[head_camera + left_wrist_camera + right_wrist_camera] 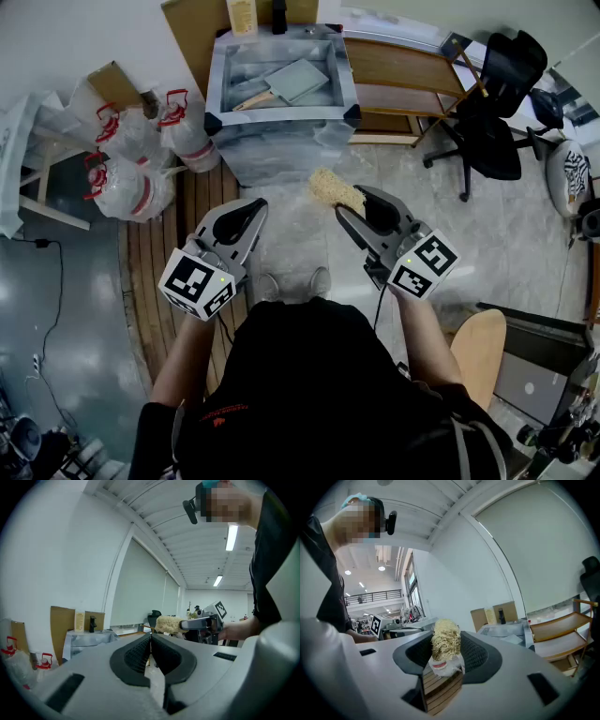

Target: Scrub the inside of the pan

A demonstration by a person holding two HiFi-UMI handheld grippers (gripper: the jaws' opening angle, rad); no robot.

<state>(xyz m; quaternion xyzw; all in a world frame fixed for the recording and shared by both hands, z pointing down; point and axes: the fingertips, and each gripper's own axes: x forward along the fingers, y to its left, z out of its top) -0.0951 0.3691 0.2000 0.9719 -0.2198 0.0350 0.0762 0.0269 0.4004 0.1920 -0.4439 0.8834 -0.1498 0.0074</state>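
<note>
There are two grey tongs, each with one marker cube: the left tongs [255, 208] and the right tongs [349, 212]. I count one pale yellow fibrous scrubbing pad [334, 188], one flat grey square pan with a wooden handle [298, 80] and one grey rectangular basin [217, 86]. Clear plastic bags with red handles [129, 141] are three, as far as I can tell. There is one black office chair [492, 103], two brown cardboard sheets [114, 81] and two pale shoes [267, 284].

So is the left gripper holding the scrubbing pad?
No, the left gripper has its jaws shut on nothing; the scrubbing pad sits in the right gripper.
</note>
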